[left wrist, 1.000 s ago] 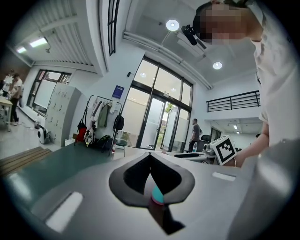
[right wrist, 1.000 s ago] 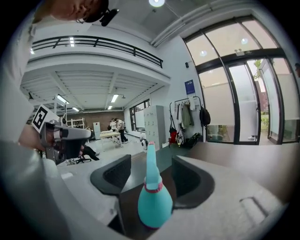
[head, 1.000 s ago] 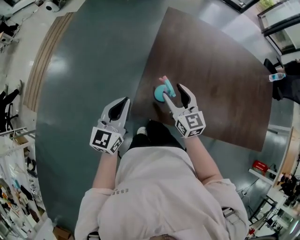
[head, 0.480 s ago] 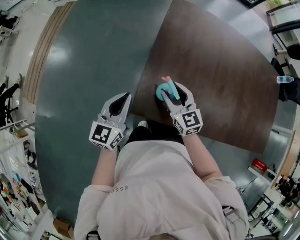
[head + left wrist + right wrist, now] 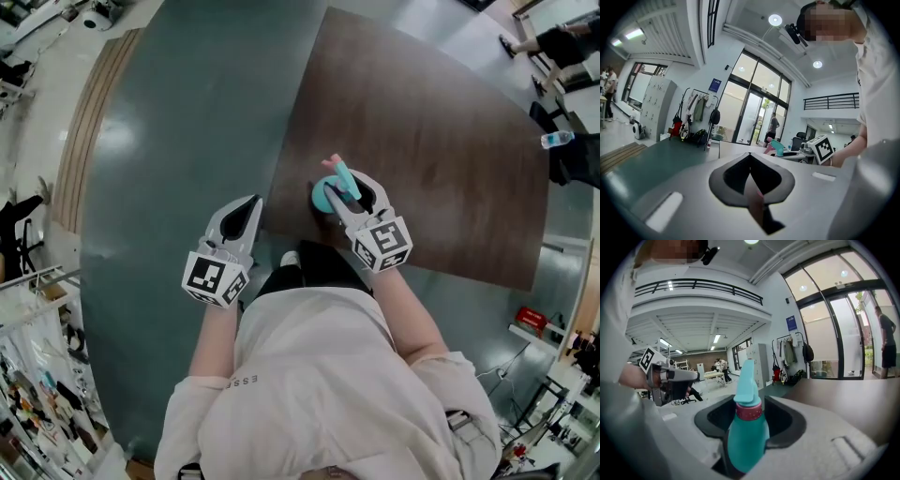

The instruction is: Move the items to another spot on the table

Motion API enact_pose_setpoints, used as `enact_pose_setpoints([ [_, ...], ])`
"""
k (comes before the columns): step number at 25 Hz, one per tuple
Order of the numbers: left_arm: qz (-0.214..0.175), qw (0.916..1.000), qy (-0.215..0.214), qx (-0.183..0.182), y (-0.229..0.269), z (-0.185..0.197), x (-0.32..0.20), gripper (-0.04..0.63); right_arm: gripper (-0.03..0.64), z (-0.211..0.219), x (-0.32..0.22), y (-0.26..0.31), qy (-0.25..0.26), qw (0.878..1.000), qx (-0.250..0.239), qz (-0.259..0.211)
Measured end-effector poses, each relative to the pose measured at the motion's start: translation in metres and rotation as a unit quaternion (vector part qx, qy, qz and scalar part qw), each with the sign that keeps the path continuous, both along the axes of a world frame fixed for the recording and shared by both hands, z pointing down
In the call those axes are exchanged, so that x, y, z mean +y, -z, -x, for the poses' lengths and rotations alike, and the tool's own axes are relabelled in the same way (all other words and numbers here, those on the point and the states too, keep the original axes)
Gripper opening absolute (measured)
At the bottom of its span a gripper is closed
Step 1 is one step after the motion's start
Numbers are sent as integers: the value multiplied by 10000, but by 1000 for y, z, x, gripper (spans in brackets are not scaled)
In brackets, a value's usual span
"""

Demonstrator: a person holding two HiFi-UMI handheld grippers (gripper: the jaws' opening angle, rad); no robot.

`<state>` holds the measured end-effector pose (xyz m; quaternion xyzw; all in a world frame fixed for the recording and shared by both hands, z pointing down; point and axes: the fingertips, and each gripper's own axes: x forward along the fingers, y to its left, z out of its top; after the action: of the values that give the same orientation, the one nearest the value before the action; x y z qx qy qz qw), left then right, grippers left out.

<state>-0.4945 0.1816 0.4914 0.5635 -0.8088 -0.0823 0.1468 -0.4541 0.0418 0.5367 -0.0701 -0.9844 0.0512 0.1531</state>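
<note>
Teal plastic spray bottle [image 5: 747, 432] with a pink collar stands upright on the dark brown wooden table [image 5: 441, 141], close to the edge nearest the person. The right gripper [image 5: 351, 190] reaches in from that edge with the bottle between its jaws; they have just been closing and now press against both sides of the bottle's body. The left gripper [image 5: 751, 171] hangs off to the side over the grey-green floor [image 5: 178, 141], its jaws pressed together with nothing between them.
</note>
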Motion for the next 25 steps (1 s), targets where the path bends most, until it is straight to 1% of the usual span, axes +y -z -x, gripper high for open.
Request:
enact_pose_setpoints([
  [2, -48, 9999, -115, 35, 0, -7, 2, 17, 176, -9, 2, 9, -98, 9999, -61, 32],
  [4, -101, 9994, -337, 52, 1, -16, -5, 16, 176, -22, -4, 20, -288, 9995, -160, -6],
  [7, -169, 9968, -781, 8, 4, -30, -27, 17, 176, -46, -24, 34, -759, 9966, -308, -35],
  [10, -243, 9928, -1174, -43, 11, -48, -47, 16, 173, -74, -38, 38, -1146, 9929, -300, -110],
  [12, -251, 9880, -1521, -79, 13, -67, -63, 17, 173, -95, -47, 39, -1343, 9904, -285, -168],
  [15, -232, 9786, -2040, -165, 18, -104, -94, 17, 173, -136, -68, 42, -1671, 9853, -319, -154],
  [20, -253, 9603, -2766, -274, 28, -164, -144, 17, 172, -210, -105, 48, -2346, 9713, -364, -155],
  [22, -274, 9540, -2967, -325, 32, -193, -163, 16, 172, -245, -120, 51, -2576, 9653, -390, -149],
  [25, -322, 9473, -3163, -390, 38, -243, -193, 17, 172, -304, -144, 57, -2828, 9579, -451, -196],
])
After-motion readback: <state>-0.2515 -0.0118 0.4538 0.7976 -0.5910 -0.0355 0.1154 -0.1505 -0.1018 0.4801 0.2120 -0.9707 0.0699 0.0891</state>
